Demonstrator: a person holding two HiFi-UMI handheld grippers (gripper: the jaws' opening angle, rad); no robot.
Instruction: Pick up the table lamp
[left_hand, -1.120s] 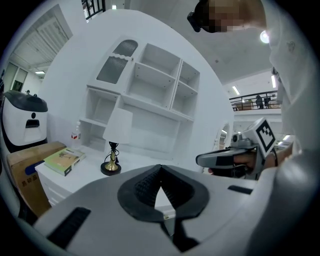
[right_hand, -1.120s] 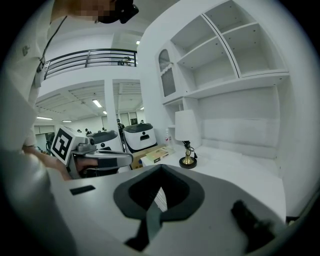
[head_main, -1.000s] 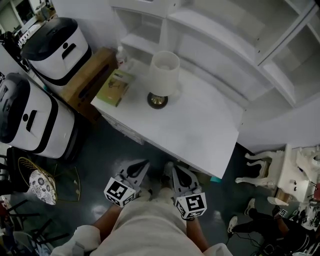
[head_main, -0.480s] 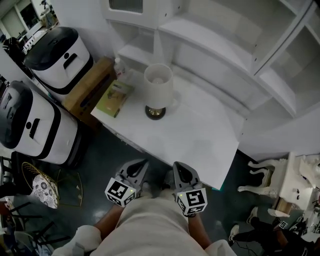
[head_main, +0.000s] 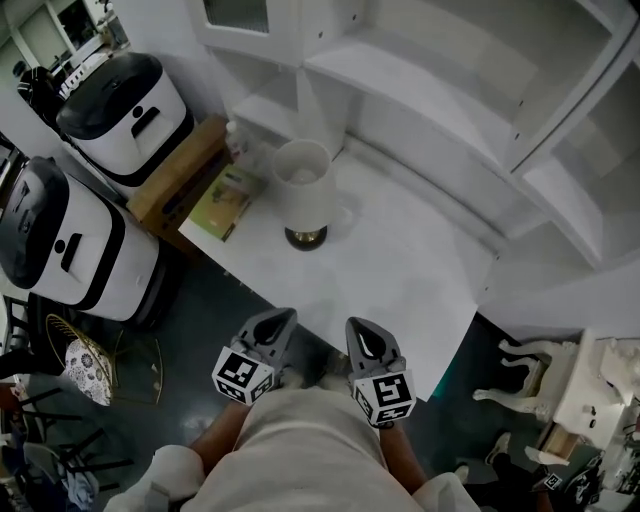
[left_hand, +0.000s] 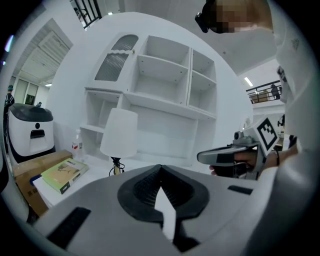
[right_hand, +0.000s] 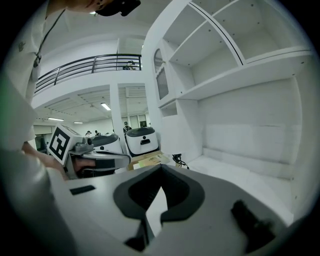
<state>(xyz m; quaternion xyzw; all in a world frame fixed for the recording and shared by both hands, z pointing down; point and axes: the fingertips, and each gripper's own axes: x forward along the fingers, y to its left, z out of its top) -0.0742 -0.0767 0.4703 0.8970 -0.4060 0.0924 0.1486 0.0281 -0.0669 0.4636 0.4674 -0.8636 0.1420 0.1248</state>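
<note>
Head view: table lamp (head_main: 303, 190) recorded upright on the white table (head_main: 400, 270), upper centre of the frame, untouched; left gripper (head_main: 279, 317) and right gripper (head_main: 358, 326) listed at lower centre, off the table's near edge, well apart from the lamp; both sets of jaws pressed together, nothing held; task judged barely begun: approach, opening, grasp and lift all outstanding.

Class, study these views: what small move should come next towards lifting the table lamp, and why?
Probably bring both grippers forward over the table, opening the jaws: left gripper and right gripper are shut, empty, short of its edge, and the lamp stands untouched beyond.
</note>
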